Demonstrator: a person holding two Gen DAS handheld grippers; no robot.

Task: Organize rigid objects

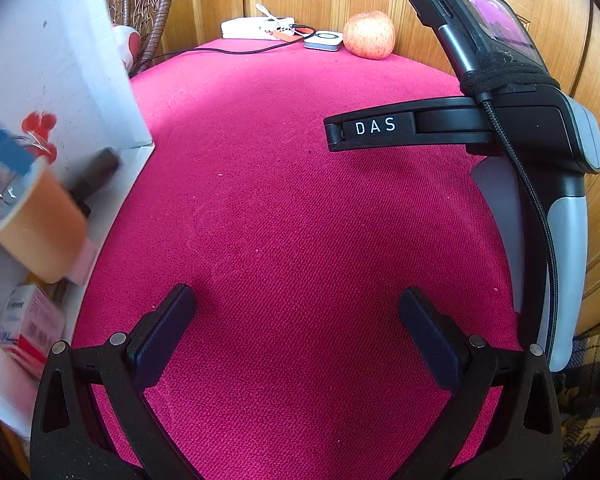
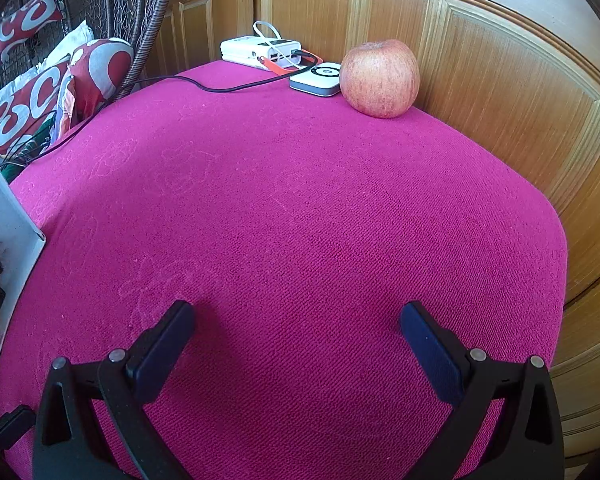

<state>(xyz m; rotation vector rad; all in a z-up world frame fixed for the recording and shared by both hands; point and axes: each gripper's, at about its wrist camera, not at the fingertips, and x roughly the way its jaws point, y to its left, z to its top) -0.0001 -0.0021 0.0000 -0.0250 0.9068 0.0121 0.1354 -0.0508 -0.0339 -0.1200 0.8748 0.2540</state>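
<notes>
Your left gripper (image 1: pixel 298 320) stands with its jaws wide apart and nothing between them, only the magenta woven cloth surface (image 1: pixel 292 208) beneath. Your right gripper (image 2: pixel 298 332) is likewise spread and empty over the same cloth.

To the left of your left claw sits a white open box (image 1: pixel 60 80), its upright wall rising along the frame edge. Inside it, blurred, you have a roll of tan tape (image 1: pixel 40 224) with its open core facing up and left, a dark cylindrical object (image 1: pixel 96 176) whose long axis runs diagonally from lower left to upper right, and a small red-and-white printed carton (image 1: pixel 32 324) nearest the claw. The orientation of the carton cannot be told.

Well ahead of both claws, at the far edge against the wooden panelled door (image 2: pixel 500 80), rests a round red-yellow apple (image 2: pixel 378 78), stem dimple upward. Just left of it, touching or nearly so, lies a flat white square device (image 2: pixel 318 78), then a white rectangular power bank (image 2: pixel 260 50), long axis crosswise, with a black cable (image 2: pixel 220 87) trailing left.
</notes>
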